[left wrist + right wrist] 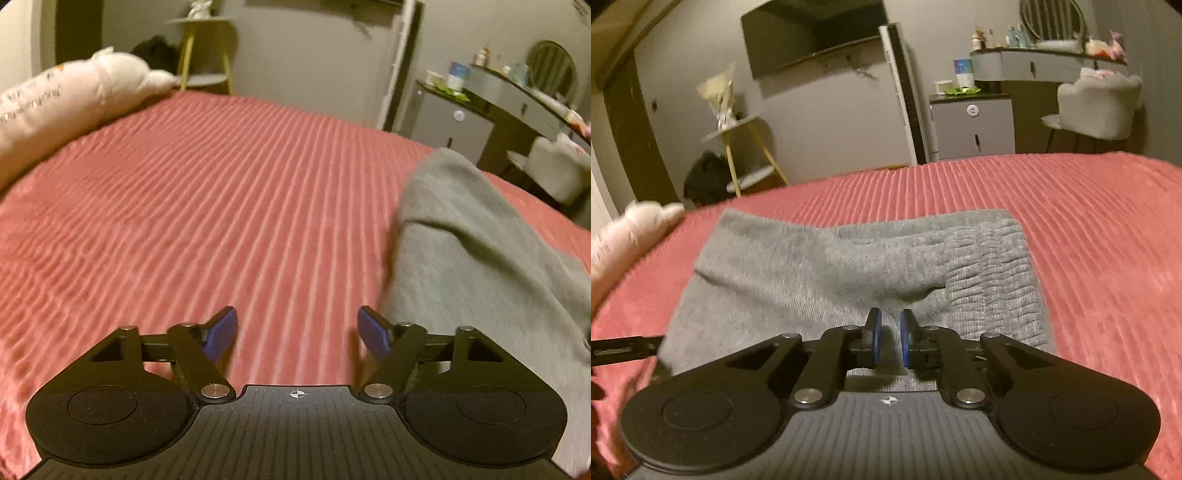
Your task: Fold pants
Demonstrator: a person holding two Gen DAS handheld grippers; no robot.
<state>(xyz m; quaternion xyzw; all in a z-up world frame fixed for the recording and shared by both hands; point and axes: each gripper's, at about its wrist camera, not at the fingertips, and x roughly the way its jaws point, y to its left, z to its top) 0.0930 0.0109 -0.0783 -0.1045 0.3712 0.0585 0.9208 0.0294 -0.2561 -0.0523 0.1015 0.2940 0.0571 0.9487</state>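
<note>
Pants (849, 280) lie at 12 o'clock of the right gripper (890, 341), nearly pressed together, pinching nothing; left gripper (297, 334) spread, pants at 3 o'clock.

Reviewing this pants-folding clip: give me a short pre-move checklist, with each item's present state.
1. Left gripper empty, jaws apart: ok.
2. Right gripper clear of cloth: ok, narrow gap, nothing pinched.
3. Grey pants folded flat: not ok, upper layer bunched, edges uneven.
4. Pants fully on red bedspread: ok.
5. White pillow clear of pants: ok.
6. Waistband and hems aligned: cannot tell.
</note>
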